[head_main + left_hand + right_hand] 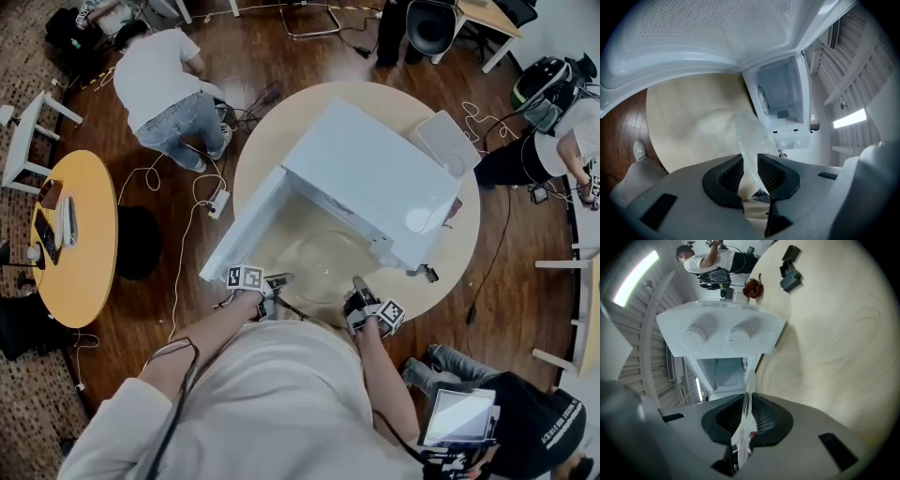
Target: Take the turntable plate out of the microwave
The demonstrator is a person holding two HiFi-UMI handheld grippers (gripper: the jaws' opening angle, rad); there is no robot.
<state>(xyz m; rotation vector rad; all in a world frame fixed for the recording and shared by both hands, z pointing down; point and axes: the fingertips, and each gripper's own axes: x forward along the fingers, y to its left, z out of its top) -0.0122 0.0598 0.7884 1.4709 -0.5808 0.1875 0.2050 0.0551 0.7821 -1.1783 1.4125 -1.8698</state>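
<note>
**A:** How do our tongs stand just now?

**B:** We have both pairs clenched on the glass plate. Our left tongs bite one side of its rim, and the clear edge runs up and away from between the jaws. Our right tongs pinch the opposite side, where we see the plate edge-on as a thin bright strip.

**A:** So the plate hangs between us?

**B:** Yes. From above we see it spanning the gap, with one pair of tongs at each side.

**A:** And where is it against the microwave?

**B:** Just outside the opening, in front of the cavity. The open door is at our left, and the panel with its round knobs is at our right.

**A:** What lies under it?

**B:** The pale round bench, near the edge closest to us. We cannot tell whether the plate touches the wood.

**A:** Anything further out?

**B:** A person in a white shirt crouches on the dark wooden floor, well beyond the bench.
</note>
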